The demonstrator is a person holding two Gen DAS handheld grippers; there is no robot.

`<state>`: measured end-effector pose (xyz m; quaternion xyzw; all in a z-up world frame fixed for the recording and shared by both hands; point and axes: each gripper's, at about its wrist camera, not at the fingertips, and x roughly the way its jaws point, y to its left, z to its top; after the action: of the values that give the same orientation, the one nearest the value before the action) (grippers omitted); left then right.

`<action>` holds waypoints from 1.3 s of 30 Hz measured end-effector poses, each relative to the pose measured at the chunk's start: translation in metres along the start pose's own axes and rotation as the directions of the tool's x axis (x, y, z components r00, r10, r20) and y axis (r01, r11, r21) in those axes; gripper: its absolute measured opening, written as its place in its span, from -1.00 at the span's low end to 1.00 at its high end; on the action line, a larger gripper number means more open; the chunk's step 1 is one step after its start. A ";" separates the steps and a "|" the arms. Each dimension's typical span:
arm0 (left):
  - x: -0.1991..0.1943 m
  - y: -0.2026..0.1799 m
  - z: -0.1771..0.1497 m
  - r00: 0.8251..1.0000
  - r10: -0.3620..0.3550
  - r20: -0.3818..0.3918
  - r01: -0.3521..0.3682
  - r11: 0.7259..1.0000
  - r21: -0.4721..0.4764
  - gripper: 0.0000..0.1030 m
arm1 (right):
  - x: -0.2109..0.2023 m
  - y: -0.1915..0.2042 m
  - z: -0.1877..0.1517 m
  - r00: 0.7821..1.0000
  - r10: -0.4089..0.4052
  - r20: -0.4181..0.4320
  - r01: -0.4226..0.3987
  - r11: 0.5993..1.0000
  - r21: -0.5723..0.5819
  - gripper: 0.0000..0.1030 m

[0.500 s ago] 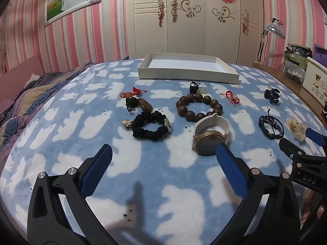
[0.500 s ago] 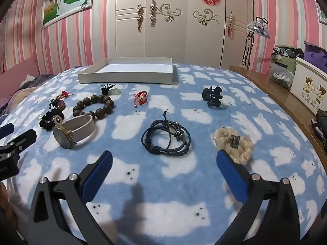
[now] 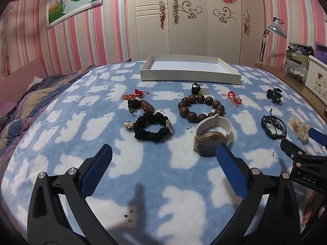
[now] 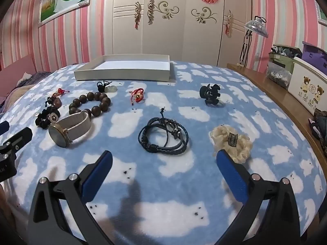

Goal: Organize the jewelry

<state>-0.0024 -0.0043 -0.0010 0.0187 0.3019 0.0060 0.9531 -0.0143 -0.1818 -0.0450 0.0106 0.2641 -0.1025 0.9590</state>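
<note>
Jewelry lies spread on a blue cloud-print blanket. In the left wrist view I see a watch (image 3: 212, 136) with a white band, a brown bead bracelet (image 3: 201, 108), a black scrunchie (image 3: 152, 127) and an empty white tray (image 3: 190, 70) behind them. My left gripper (image 3: 163, 153) is open and empty, just in front of the watch. In the right wrist view a dark braided bracelet (image 4: 163, 137), a cream scrunchie (image 4: 232, 141) and a black hair claw (image 4: 210, 95) lie ahead. My right gripper (image 4: 163, 159) is open and empty, just short of the braided bracelet.
Small red-cord charms (image 3: 233, 98) and amber beads (image 3: 141, 104) lie near the tray. A wooden ledge (image 4: 271, 94) with boxes and a lamp runs along the right. A rumpled quilt (image 3: 24, 106) lies at the left.
Both grippers have moved slightly; the scene sits almost as before. Nothing has been picked up.
</note>
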 end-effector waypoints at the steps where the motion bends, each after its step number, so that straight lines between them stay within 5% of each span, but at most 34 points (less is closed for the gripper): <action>1: 0.001 0.000 0.000 1.000 -0.001 -0.002 0.001 1.000 0.001 0.94 | 0.000 0.000 0.000 1.000 0.001 -0.001 -0.001 1.000 0.000 0.97; 39: 0.005 -0.001 0.000 1.000 0.000 -0.028 0.000 1.000 -0.004 0.94 | 0.002 -0.003 0.002 1.000 -0.003 -0.010 0.003 1.000 0.004 0.97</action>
<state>0.0018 -0.0052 -0.0038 0.0169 0.3154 0.0068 0.9488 -0.0122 -0.1848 -0.0446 0.0126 0.2686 -0.1045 0.9575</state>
